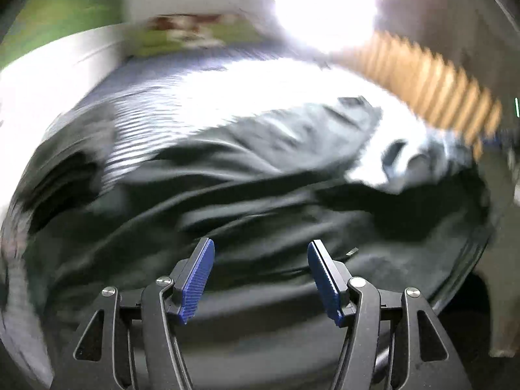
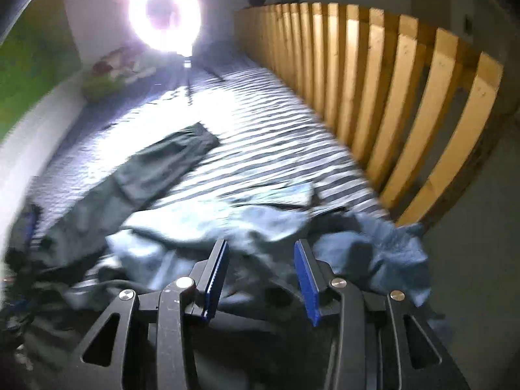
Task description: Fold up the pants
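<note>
Across striped bed [image 2: 260, 123], largest first: dark pants [image 2: 146, 178] sprawl from 9 o'clock toward 12, one leg stretched flat, rest rumpled. Blue garment [image 2: 373, 247] bunched at 3 o'clock, near wooden slat rail [image 2: 390, 97]. Left claw [image 1: 260, 276] open, empty, above dark cloth. Right claw [image 2: 260, 279] parted, nothing pinched. Judgement: no neat fold visible; folding mostly left.

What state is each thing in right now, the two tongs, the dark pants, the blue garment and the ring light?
Left tongs: open, nothing between the pads, over the dark pants.
Right tongs: open, nothing gripped, over the blue garment.
Dark pants: unfolded, one leg stretched out on the striped bedcover.
Blue garment: crumpled in a heap.
Ring light: switched on.
</note>
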